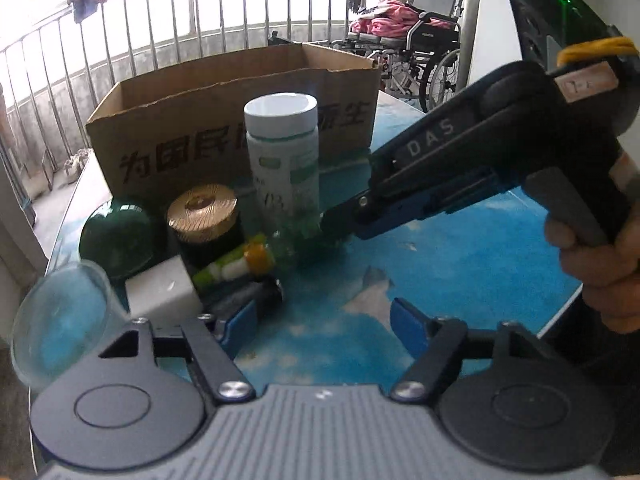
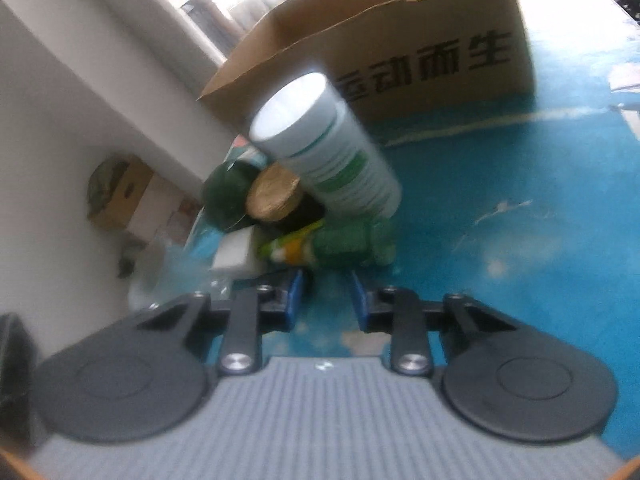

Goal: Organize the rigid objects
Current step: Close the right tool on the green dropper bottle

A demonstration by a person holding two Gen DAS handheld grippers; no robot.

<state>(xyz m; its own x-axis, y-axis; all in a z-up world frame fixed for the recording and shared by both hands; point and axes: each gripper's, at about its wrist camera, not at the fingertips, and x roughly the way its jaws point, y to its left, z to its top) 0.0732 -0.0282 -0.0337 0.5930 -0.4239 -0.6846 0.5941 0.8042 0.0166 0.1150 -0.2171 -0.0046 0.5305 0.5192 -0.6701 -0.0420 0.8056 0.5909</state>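
A cluster of objects sits on the blue table in front of an open cardboard box [image 1: 224, 120]: a tall white bottle [image 1: 282, 148], a gold-capped dark jar [image 1: 202, 218], a dark green ball [image 1: 116, 236], a white block [image 1: 162, 292], a green-orange tube [image 1: 236, 264], a black cylinder [image 1: 256, 300] and a small green glass bottle [image 2: 352, 240]. My left gripper [image 1: 324, 320] is open, its left finger by the black cylinder. My right gripper [image 2: 326, 300] is open, its tips just short of the green glass bottle; it also shows in the left wrist view [image 1: 340, 220].
A clear glass cup [image 1: 60, 320] lies at the table's left edge. The table [image 1: 460, 264] is blue with worn white patches. A metal railing [image 1: 160, 20] and a wheelchair [image 1: 420, 40] stand beyond it. A white wall [image 2: 60, 100] is left of the cluster.
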